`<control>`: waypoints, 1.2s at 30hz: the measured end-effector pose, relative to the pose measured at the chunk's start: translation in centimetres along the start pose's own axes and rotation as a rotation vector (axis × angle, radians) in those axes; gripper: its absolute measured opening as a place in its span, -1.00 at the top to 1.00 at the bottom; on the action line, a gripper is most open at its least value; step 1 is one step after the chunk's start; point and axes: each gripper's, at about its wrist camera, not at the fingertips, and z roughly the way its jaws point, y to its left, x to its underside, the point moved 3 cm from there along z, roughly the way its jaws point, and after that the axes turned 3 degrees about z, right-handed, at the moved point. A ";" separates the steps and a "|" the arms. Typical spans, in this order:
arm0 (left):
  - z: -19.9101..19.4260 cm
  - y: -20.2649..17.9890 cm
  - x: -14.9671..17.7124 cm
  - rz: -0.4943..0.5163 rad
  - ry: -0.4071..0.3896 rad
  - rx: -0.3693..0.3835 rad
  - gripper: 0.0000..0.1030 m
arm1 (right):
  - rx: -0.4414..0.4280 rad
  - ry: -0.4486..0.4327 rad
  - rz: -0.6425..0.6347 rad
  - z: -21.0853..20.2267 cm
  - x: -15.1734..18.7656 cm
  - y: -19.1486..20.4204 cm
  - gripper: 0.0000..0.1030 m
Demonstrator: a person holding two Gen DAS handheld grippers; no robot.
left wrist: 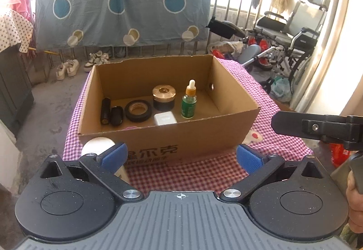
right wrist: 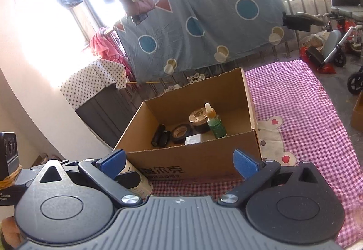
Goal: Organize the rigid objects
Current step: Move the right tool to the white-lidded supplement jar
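Observation:
An open cardboard box point(left wrist: 204, 134) stands on a pink checked cloth point(left wrist: 181, 172). It holds two black cylinders point(left wrist: 105, 111), a black tape roll point(left wrist: 138, 111), a gold-lidded dark jar point(left wrist: 163, 97), a green dropper bottle point(left wrist: 189, 102) and a white block point(left wrist: 165, 118). A cream bottle point(left wrist: 97, 145) sits outside, by the box's front left corner, behind my left finger. My left gripper point(left wrist: 181, 155) is open and empty in front of the box. My right gripper point(right wrist: 179, 163) is open too, with nothing between its fingers, and faces the same box point(right wrist: 192, 159). The cream bottle point(right wrist: 138, 181) lies behind its left finger.
The cloth point(right wrist: 306, 113) stretches out to the right of the box. A wheelchair point(left wrist: 292, 32) and clutter stand at the far right, and shoes point(left wrist: 68, 68) lie under a hanging blue sheet point(left wrist: 122, 4). A dark cabinet point(right wrist: 102, 109) stands left. Another box point(right wrist: 358, 113) is at the right edge.

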 end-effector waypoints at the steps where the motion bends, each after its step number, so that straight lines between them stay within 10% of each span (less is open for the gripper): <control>1: -0.3 0.2 0.2 -0.001 -0.003 -0.003 -1.00 | 0.002 0.002 -0.009 0.0 0.2 0.5 -1.00; 20: -1.5 3.9 3.0 -0.053 0.011 -0.083 -1.00 | 0.242 -0.007 -0.165 1.2 1.9 4.0 -1.00; 36: -1.4 4.6 3.3 -0.061 0.016 -0.110 -1.00 | 0.217 -0.027 -0.242 1.0 1.4 4.4 -1.00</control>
